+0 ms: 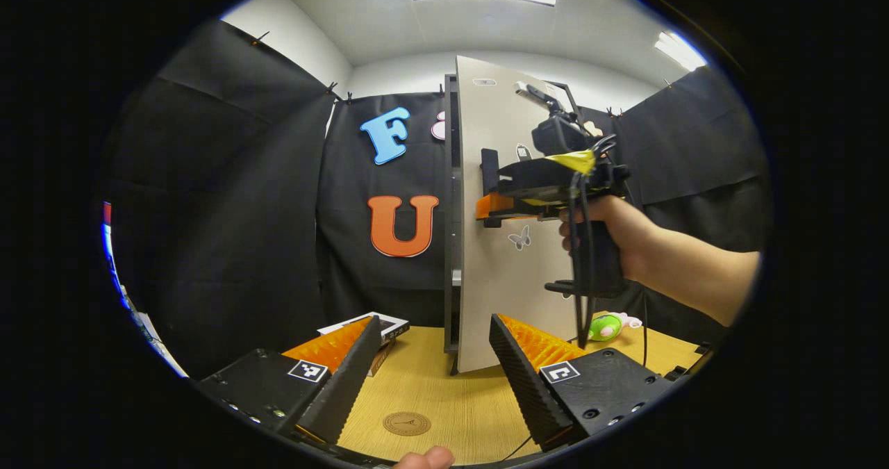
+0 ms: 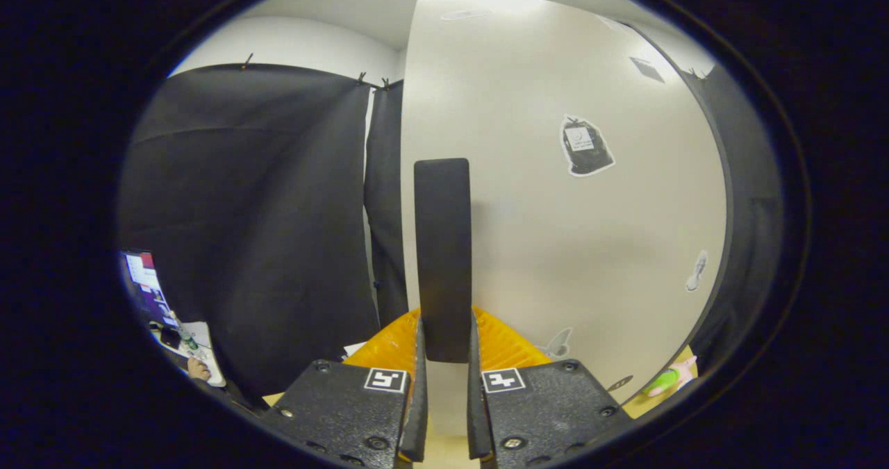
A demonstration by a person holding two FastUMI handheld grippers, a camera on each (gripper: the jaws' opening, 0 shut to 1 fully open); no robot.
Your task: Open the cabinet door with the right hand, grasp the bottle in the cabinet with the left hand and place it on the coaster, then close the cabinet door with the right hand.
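Right, I'm on the door step, either end of it; I can't say which. My right gripper (image 2: 444,358) has its jaws pinched on the black handle (image 2: 442,260) of the cabinet door (image 2: 576,247), one finger on each side of the bar. From the left gripper view I see that same gripper (image 1: 489,201) out ahead, a hand (image 1: 611,236) round its grip, clamped on the handle partway up the door (image 1: 496,274). The door stands swung out, edge-on to me, with the cabinet's dark frame (image 1: 451,233) just behind its near edge.

My left gripper (image 1: 434,365) hangs low over the table (image 1: 444,385), jaws spread wide and holding nothing. The coaster (image 1: 407,424) lies flat on the table between and just ahead of its fingers, bare, so the bottle hasn't been set down there. As for the bottle itself, I can't find it; the cabinet's inside is hidden behind the door from both angles.

Next, I reckon, keep the right grip firm and swing the door wide enough to bare the shelves. Then the left needs to come round the door's edge, jaws open, and find the bottle before committing. A small green toy (image 1: 605,326) sits on the table beyond the door, out of the way.
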